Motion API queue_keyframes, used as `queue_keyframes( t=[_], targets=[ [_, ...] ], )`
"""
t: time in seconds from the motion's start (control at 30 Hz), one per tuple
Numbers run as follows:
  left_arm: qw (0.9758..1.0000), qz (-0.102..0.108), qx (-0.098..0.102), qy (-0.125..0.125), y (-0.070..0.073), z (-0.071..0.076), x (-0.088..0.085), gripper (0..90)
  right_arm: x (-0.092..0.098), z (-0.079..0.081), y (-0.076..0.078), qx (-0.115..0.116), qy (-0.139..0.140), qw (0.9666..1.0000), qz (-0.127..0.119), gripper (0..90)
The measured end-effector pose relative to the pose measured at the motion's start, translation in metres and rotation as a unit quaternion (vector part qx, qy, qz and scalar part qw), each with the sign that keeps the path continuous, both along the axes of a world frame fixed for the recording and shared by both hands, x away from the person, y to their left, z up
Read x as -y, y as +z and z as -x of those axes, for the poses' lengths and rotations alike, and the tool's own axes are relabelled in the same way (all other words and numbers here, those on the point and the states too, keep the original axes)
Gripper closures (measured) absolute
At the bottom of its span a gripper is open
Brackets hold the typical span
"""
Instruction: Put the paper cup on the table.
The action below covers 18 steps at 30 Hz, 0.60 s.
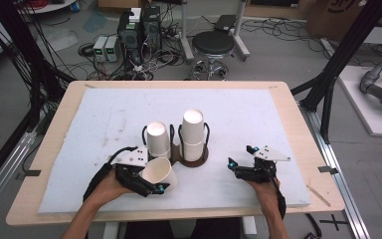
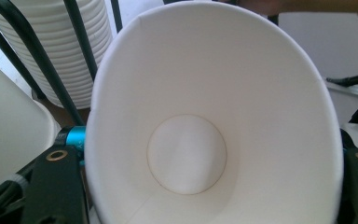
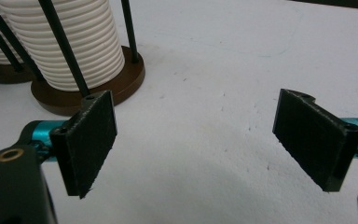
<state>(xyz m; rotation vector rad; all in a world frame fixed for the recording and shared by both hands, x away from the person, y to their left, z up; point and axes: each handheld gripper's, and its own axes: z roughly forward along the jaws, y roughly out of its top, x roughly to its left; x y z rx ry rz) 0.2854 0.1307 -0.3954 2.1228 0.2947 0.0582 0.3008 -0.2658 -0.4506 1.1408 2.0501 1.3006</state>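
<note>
On top of one pale wooden table (image 1: 288, 107), one white foam sheet (image 1: 104, 114) covering most of it. Near the sheet's middle, two dark brown round holders (image 1: 197, 158) with black wire uprights, side by side, each carrying one stack of white paper cups (image 1: 192, 130), so two stacks counted, the right one taller. Just in front of the left stack (image 1: 158, 139), one single white paper cup (image 1: 157, 173), tipped on its side, mouth toward the camera on the gripper, pinched across its wall by the left gripper (image 1: 151, 186). Farther right and well apart from the holders, right gripper (image 1: 239, 163) over bare foam, its two black jaws spread wide with nothing between.
</note>
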Motion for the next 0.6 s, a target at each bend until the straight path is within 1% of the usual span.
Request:
queue_keyframes(
  t=[0.07, 0.13, 0.17, 0.2, 0.37, 0.5, 0.6],
  targets=[
    [0.9998, -0.017, 0.004, 0.0, 0.002, -0.001, 0.003, 29.3, 0.0, 0.0, 0.0, 0.001, 0.002, 1.0, 0.001, 14.6],
    [0.9998, -0.02, 0.002, 0.001, 0.003, -0.001, 0.005, 29.3, 0.0, 0.0, 0.0, 0.003, 0.002, 1.0, 0.001, 14.6],
    [0.9995, -0.03, 0.005, 0.0, 0.004, -0.002, 0.006, 29.3, 0.0, 0.0, 0.0, 0.002, 0.001, 1.0, 0.001, 14.6],
    [0.9994, -0.034, 0.004, 0.001, 0.004, -0.002, 0.008, 29.3, 0.0, -0.001, 0.0, 0.002, 0.002, 1.0, 0.002, 14.6],
    [0.9981, -0.062, -0.001, -0.005, 0.004, -0.005, 0.018, 29.3, 0.0, -0.001, 0.0, 0.001, 0.002, 1.0, 0.005, 14.7],
    [0.9975, -0.069, -0.003, -0.01, 0.006, -0.007, 0.026, 29.3, -0.001, -0.001, 0.0, -0.003, 0.0, 1.0, 0.004, 14.7],
    [0.9963, -0.085, -0.007, -0.014, 0.007, -0.008, 0.031, 29.3, -0.001, -0.001, 0.0, -0.001, 0.001, 1.0, 0.005, 14.7]
  ],
)
